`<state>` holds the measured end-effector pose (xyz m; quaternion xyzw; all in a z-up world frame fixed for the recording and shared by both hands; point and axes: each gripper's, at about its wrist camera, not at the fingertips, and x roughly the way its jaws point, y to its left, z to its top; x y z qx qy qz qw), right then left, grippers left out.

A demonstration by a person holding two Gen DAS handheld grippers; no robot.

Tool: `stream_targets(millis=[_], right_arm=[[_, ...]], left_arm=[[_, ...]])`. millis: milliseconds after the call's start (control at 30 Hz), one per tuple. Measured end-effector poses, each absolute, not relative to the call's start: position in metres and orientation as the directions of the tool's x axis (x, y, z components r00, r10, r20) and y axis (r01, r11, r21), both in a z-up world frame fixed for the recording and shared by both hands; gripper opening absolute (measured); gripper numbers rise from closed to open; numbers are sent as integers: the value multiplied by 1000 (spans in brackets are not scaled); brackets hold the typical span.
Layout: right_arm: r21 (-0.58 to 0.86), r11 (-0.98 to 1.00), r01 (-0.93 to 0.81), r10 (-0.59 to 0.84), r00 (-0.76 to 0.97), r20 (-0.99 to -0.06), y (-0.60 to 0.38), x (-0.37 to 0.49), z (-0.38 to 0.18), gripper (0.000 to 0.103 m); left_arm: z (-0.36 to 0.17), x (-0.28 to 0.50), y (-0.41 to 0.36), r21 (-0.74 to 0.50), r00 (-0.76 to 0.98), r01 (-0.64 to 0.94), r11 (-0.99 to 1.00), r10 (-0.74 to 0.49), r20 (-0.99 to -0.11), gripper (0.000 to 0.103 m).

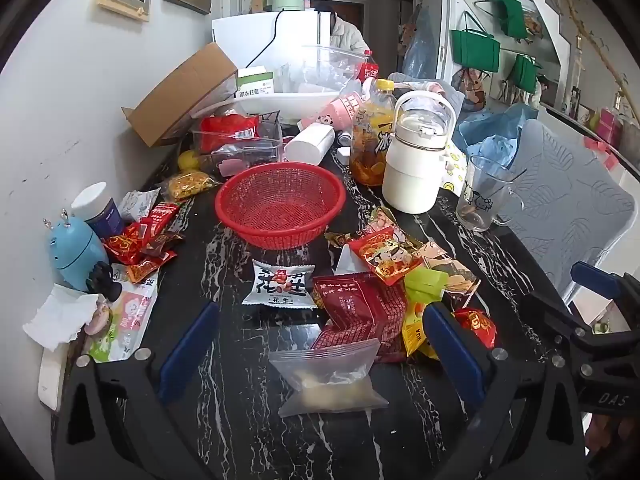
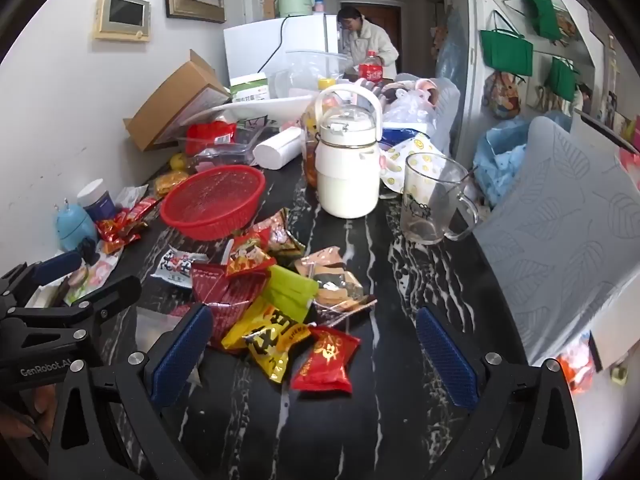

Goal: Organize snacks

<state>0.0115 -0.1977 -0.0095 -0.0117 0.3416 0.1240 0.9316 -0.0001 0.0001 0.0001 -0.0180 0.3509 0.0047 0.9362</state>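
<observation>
clutter: our white jug [image 2: 347,168] and glass mug [image 2: 434,200] crowd behind the red basket [image 1: 280,204]
left gripper [image 1: 320,344]: jaws wide apart, holding nothing, over a clear zip bag [image 1: 330,378]
right gripper [image 2: 314,356]: jaws wide apart, empty, above the red snack packet [image 2: 326,360]

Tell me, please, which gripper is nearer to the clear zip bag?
Left. The left gripper has the clear zip bag lying right between its open fingers; the right gripper hangs farther right, over a red snack packet.
</observation>
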Motion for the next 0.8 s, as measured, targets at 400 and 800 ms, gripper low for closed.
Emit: stream_targets(millis=[400,800], right_arm=[[67,968,-241,227,733,-641,-199,11,-9,103],[67,968,-240,226,731,-644,-197,11,-11,103]], left_arm=[[-1,-4,3,-45,751,-6,999,-25,-660,103],[0,-3,1,-40,749,-5,999,-23,-662,103]])
